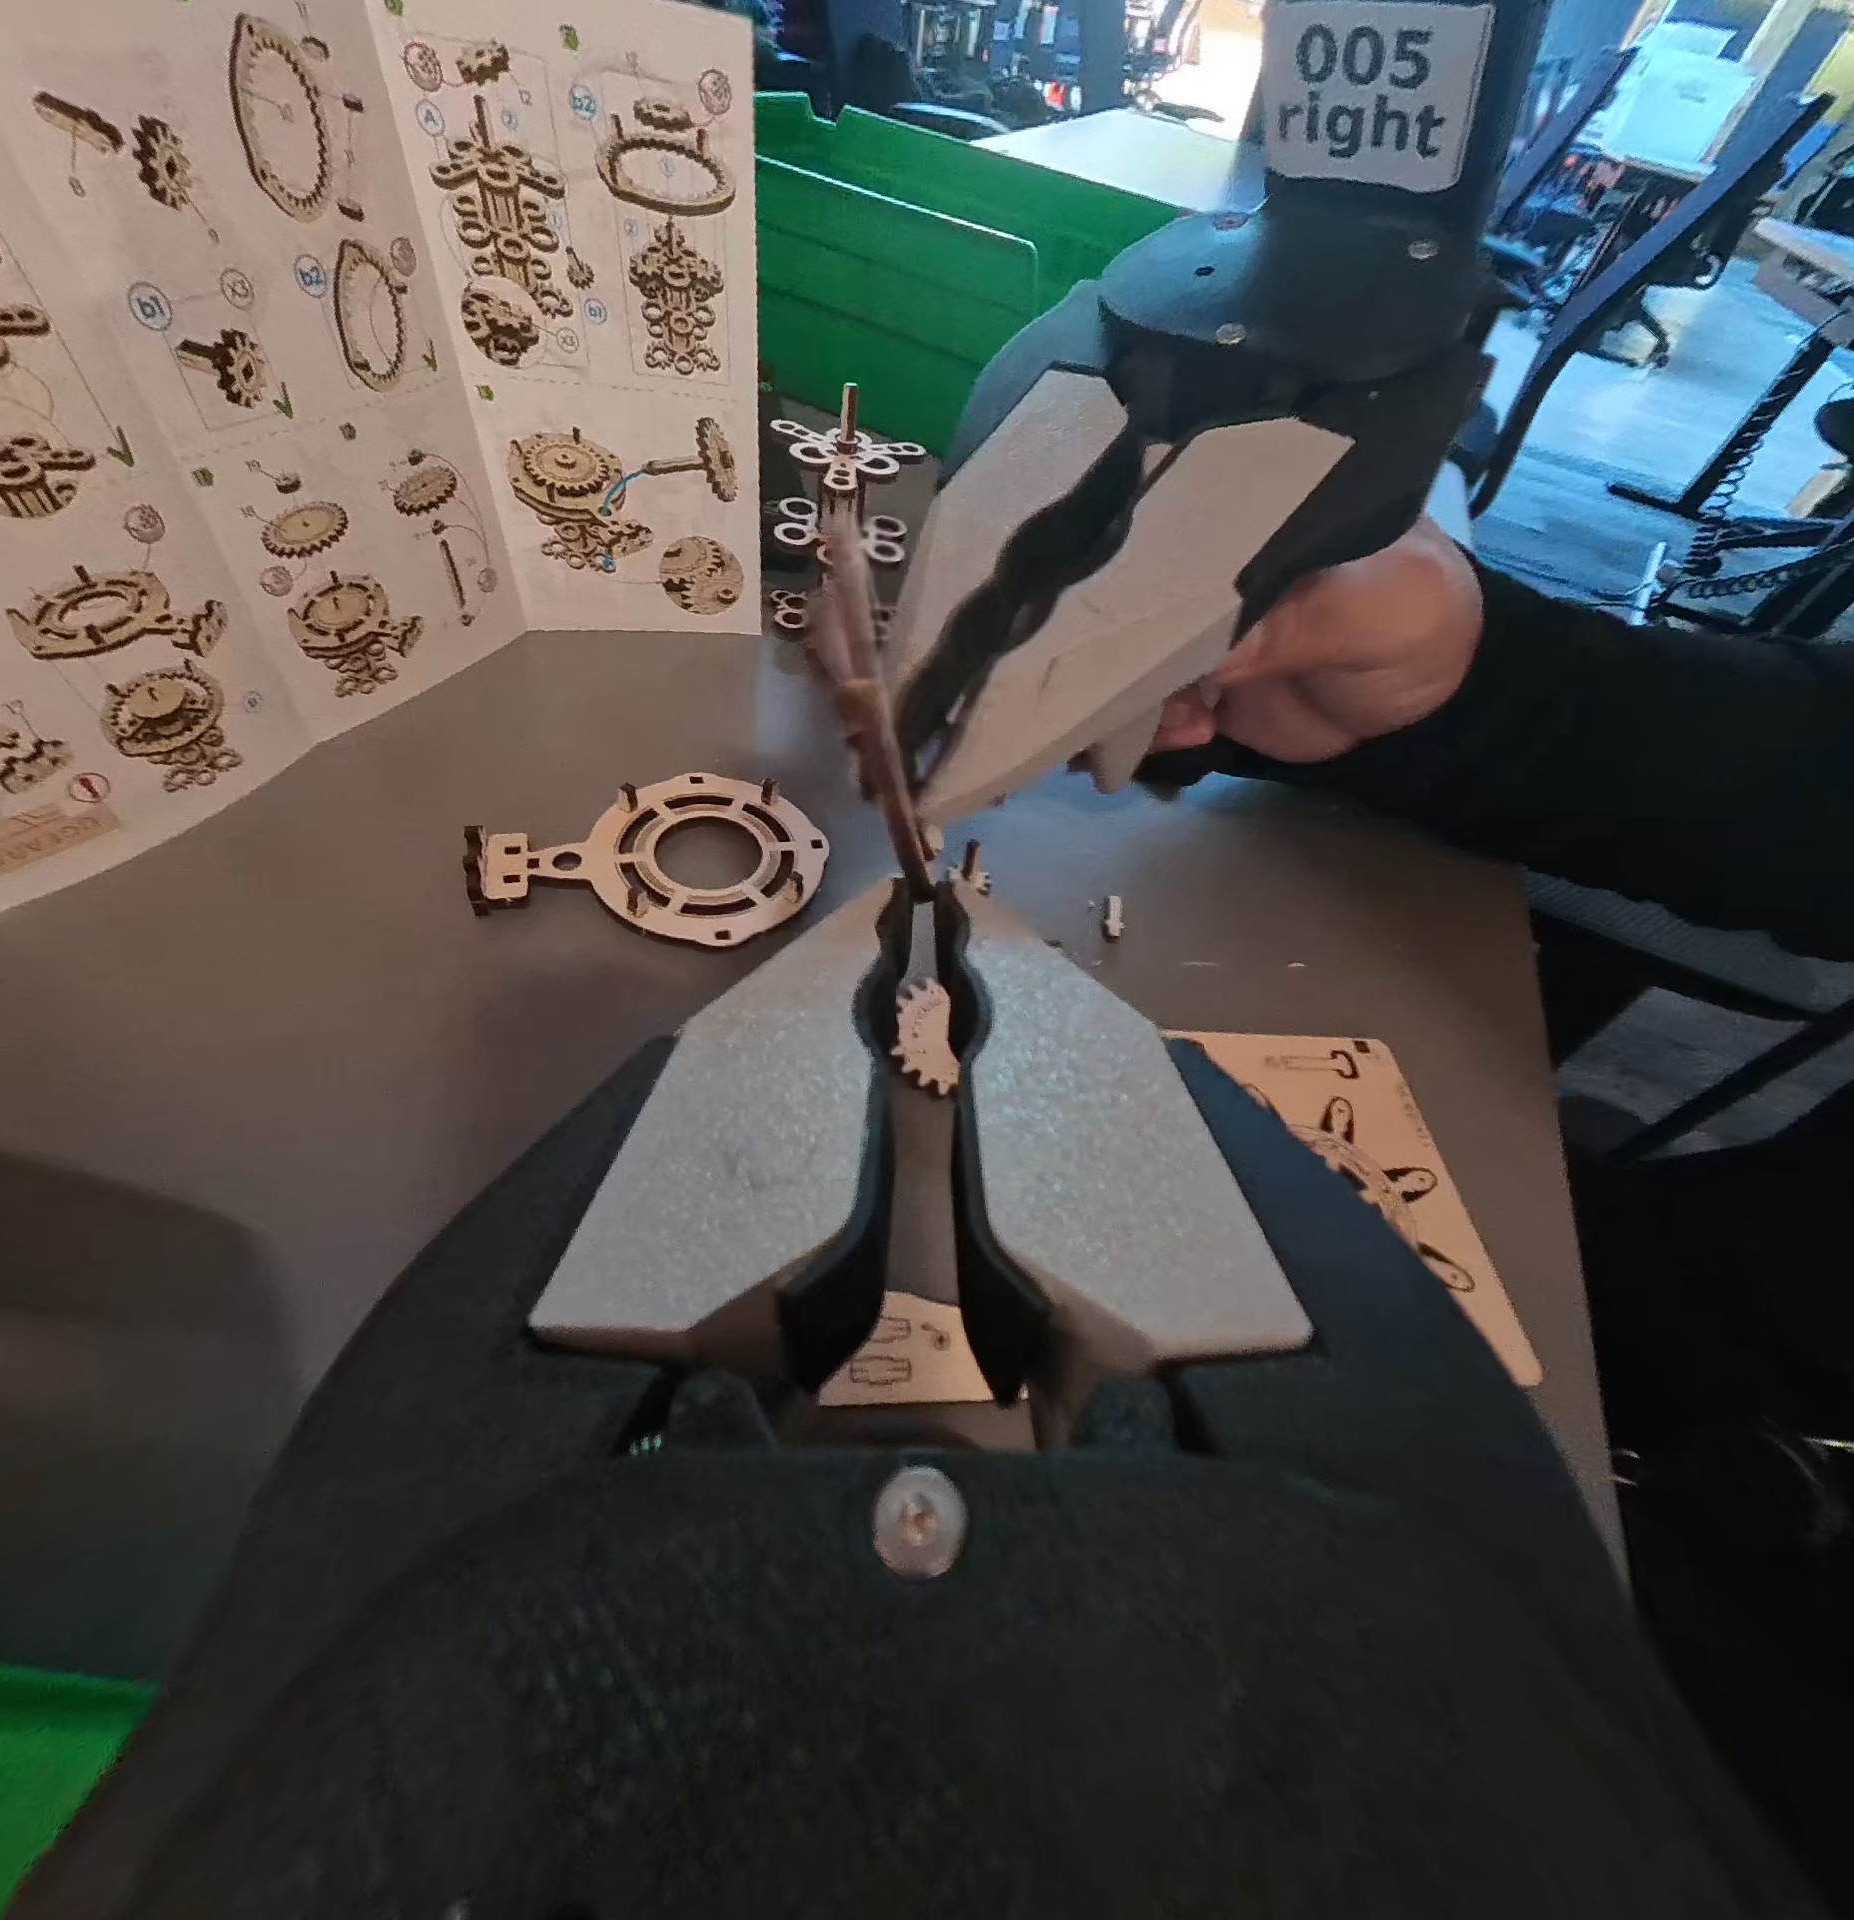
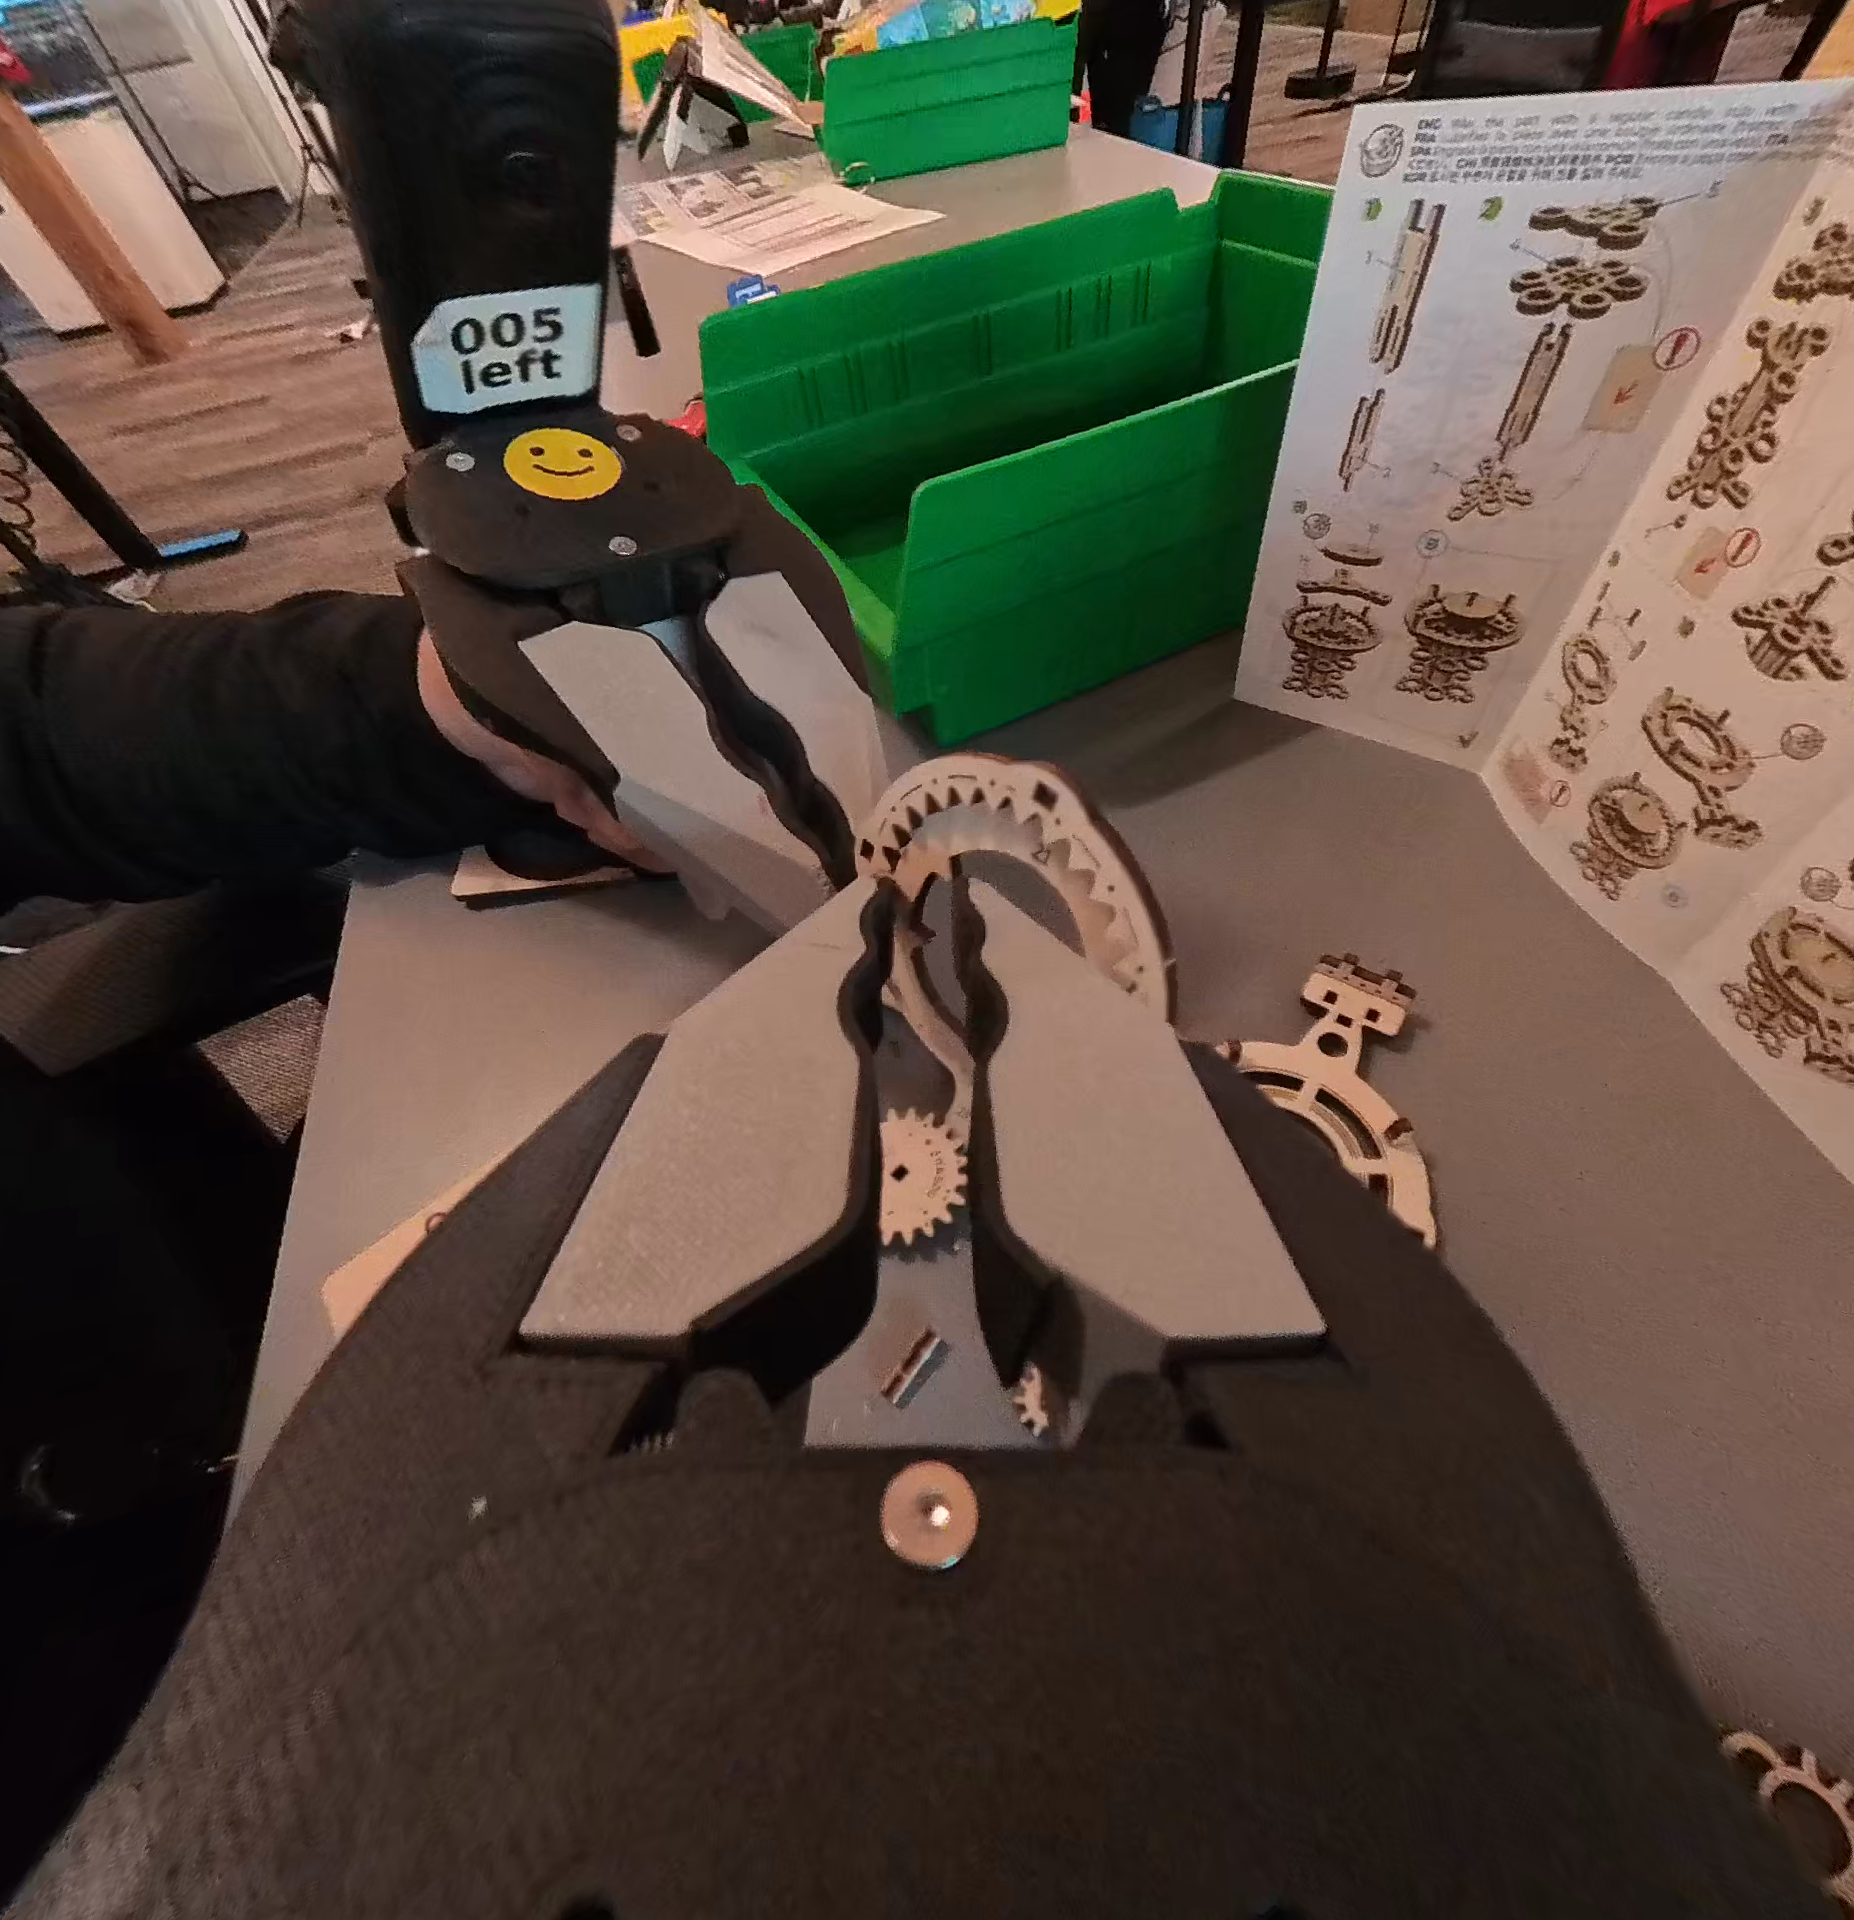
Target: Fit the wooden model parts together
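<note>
A wooden toothed ring (image 2: 1006, 821) stands upright above the grey table. My right gripper (image 2: 918, 899) is shut on its near rim. In the left wrist view the ring (image 1: 866, 686) shows edge-on and blurred. There the right gripper (image 1: 918, 805) comes down from the upper right. My left gripper (image 1: 915, 899) is shut on the ring's lower edge. In the right wrist view the left gripper (image 2: 845, 868) meets the ring's left side. A small wooden gear (image 2: 918, 1174) lies on the table under the right fingers. A gear (image 1: 928, 1039) also shows in the left gripper's gap.
A round wooden base plate with pegs (image 1: 694, 862) lies left of the grippers and shows in the right wrist view (image 2: 1328, 1101). A folded instruction sheet (image 1: 331, 364) stands behind, a green bin (image 2: 1006, 520) beside it. A wooden spindle assembly (image 1: 845, 488) stands behind. A plywood sheet (image 1: 1370, 1174) lies right. The grippers are tip to tip, or close to it. The left tips stand about 6 centimeters off the gear (image 1: 928, 1039).
</note>
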